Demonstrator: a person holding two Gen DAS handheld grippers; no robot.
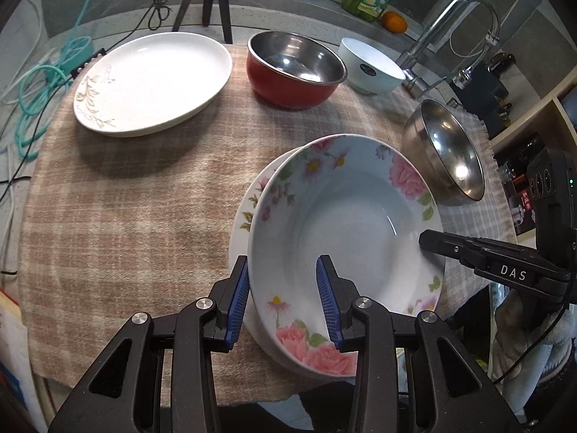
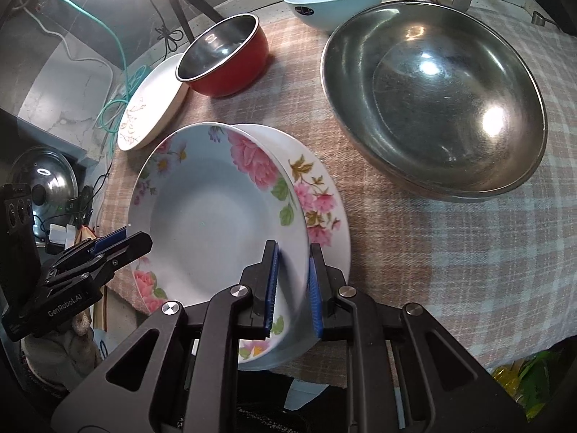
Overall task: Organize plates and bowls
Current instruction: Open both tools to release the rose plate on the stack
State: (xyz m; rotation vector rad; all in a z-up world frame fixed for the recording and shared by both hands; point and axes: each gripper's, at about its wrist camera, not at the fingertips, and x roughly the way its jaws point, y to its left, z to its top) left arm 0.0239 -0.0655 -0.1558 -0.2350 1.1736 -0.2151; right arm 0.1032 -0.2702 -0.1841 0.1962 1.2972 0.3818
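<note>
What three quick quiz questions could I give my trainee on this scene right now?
1. True or false: the floral soup plate sits over a second floral plate.
2. What stands between the white plate and the pale blue bowl? A red bowl, B steel bowl, C orange.
3. How many grippers straddle the soup plate's rim?
Key: 1 true; 2 A; 3 two, the left gripper and the right gripper.
</note>
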